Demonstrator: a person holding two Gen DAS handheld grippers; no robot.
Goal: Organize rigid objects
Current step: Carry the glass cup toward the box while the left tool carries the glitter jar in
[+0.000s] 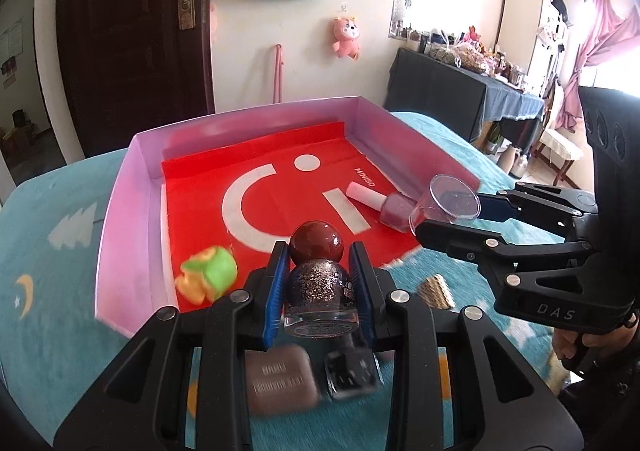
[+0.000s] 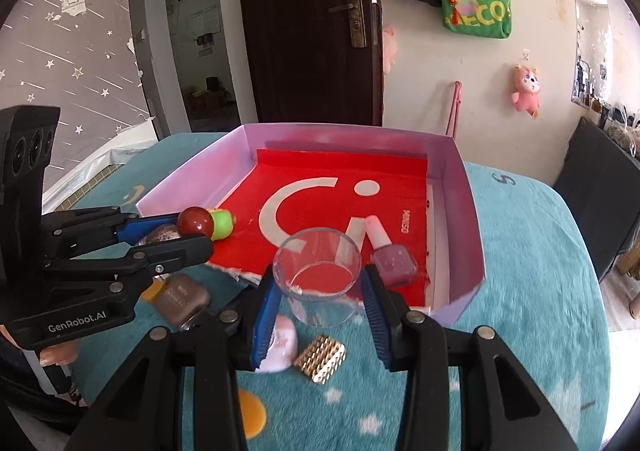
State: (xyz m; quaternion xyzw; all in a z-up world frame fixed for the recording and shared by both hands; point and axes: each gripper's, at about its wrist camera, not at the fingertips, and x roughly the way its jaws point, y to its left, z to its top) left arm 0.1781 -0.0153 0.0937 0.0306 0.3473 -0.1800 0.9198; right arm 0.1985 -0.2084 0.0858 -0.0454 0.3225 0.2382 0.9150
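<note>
My left gripper [image 1: 320,271] is shut on a glitter nail polish bottle [image 1: 320,287] with a round dark red cap [image 1: 316,241], held above the near edge of the pink box [image 1: 120,211]; it also shows in the right wrist view [image 2: 192,225]. My right gripper [image 2: 320,291] is shut on a clear plastic cup [image 2: 318,275], held over the box's near right part; the cup also shows in the left wrist view [image 1: 448,203]. Inside the box on the red liner [image 2: 320,179] lie a pink nail polish bottle [image 2: 390,255] and a green-and-yellow toy [image 1: 206,277].
On the teal star blanket [image 2: 520,291] in front of the box lie a brown case [image 2: 180,299], a gold woven block [image 2: 320,357], a white-pink rounded item [image 2: 282,347] and a dark bottle [image 1: 350,371]. A dark door [image 2: 304,23] and a wall stand behind.
</note>
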